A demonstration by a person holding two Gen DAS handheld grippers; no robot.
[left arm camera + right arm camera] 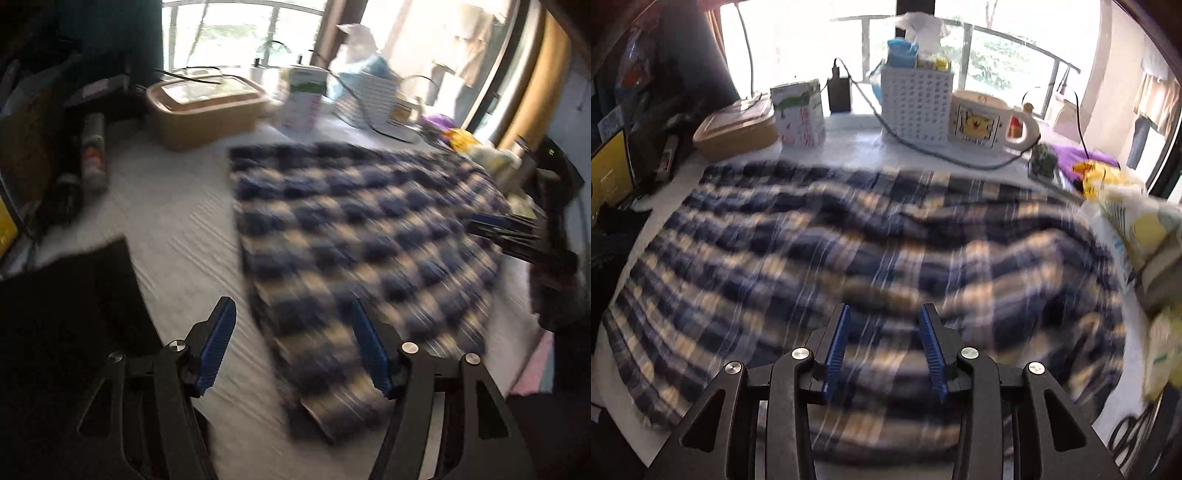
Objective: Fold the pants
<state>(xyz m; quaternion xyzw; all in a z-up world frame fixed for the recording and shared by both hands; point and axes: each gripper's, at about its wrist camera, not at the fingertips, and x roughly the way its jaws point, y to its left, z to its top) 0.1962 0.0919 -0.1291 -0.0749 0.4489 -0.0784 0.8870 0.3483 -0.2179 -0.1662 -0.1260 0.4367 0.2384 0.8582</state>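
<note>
Daylight pours in from the window [960, 44] at the back, blown out to near white in both views; the left corners sink into deep shadow; the plaid pants [849, 251] smear with motion blur, streaking worst toward the near edge of the table [177, 221]; the blue pads [836, 350] close to the lens stay sharp; fisheye curvature bends the window frame and darkens the rims; the far clutter reads soft, backlit, hazy with glare.

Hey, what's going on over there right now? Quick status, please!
Left gripper jaws open, empty, over the pants' near end. Right gripper jaws open above the plaid cloth, gripping nothing. Pants spread on the white table. Tan box, carton behind.
</note>
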